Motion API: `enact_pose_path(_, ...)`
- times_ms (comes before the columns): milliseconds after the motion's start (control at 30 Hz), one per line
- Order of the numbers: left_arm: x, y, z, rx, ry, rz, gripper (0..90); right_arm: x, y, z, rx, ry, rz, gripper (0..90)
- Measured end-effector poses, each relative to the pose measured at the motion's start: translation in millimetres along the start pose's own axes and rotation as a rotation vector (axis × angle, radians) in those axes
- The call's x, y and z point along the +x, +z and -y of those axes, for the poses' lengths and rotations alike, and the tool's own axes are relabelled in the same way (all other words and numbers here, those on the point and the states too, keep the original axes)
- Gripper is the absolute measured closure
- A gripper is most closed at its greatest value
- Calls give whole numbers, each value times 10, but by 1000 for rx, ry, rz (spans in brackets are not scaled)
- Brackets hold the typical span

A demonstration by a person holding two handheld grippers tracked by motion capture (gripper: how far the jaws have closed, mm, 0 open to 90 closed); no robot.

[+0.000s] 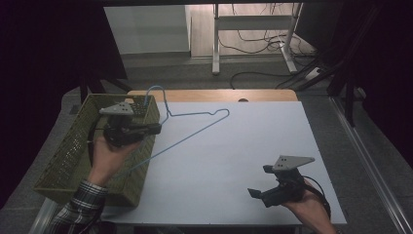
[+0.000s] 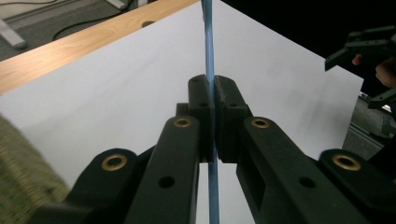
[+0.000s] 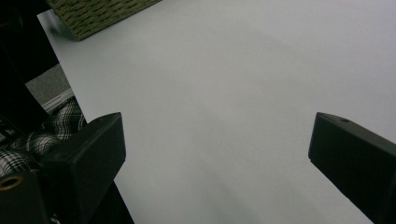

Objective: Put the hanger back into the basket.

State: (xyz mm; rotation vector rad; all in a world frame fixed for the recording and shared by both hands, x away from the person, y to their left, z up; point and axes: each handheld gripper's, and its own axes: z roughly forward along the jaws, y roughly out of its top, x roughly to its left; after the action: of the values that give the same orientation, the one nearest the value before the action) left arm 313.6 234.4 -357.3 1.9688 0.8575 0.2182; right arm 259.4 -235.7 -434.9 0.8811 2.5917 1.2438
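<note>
A light blue wire hanger (image 1: 195,130) slants from the green woven basket (image 1: 73,156) out over the white board. Its hook (image 1: 157,90) stands above the basket's far corner. My left gripper (image 1: 157,128) hovers over the basket's right wall and is shut on the hanger's wire. In the left gripper view the jaws (image 2: 214,88) pinch the thin blue wire (image 2: 208,37), which runs straight up between them. My right gripper (image 1: 259,180) is near the front right of the board, wide open. Nothing lies between its jaws (image 3: 219,154).
The white board (image 1: 253,136) covers a wooden table whose far edge (image 1: 214,95) shows. The basket's corner (image 3: 98,11) and a plaid sleeve (image 3: 56,130) appear in the right gripper view. Beyond the table are a desk frame (image 1: 253,29) and floor cables (image 1: 253,75).
</note>
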Motion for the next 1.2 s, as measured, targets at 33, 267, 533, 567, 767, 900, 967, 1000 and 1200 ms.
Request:
enact_pose_path(33, 24, -36, 4, -1, -6, -9, 875, 1, -6, 16, -1, 5, 4, 34)
enact_pose_path(267, 187, -250, 72, -28, -37, -75, 874, -30, -43, 114, 1, 48, 17, 15)
enact_pose_path(533, 445, -527, 251, -63, -92, -171, 875, -42, -87, 222, -5, 84, 37, 16)
enact_pose_path(567, 483, -569, 280, -66, -97, -187, 875, -44, -89, 237, -2, 87, 38, 15)
enact_pose_path(767, 648, -761, 405, -82, -133, -250, 875, -70, -77, 276, 9, 95, 45, 16)
enact_pose_path(900, 745, -876, 483, -97, -147, -282, 875, -78, -69, 283, 14, 96, 47, 16)
enact_pose_path(967, 797, -924, 525, -97, -155, -298, 875, -78, -63, 287, 15, 98, 46, 16)
enact_pose_path(1000, 829, -951, 553, -99, -156, -311, 875, -79, -63, 287, 18, 98, 45, 16)
enact_pose_path(1200, 964, -1044, 707, -100, -163, -342, 875, -83, -63, 288, 19, 99, 48, 16)
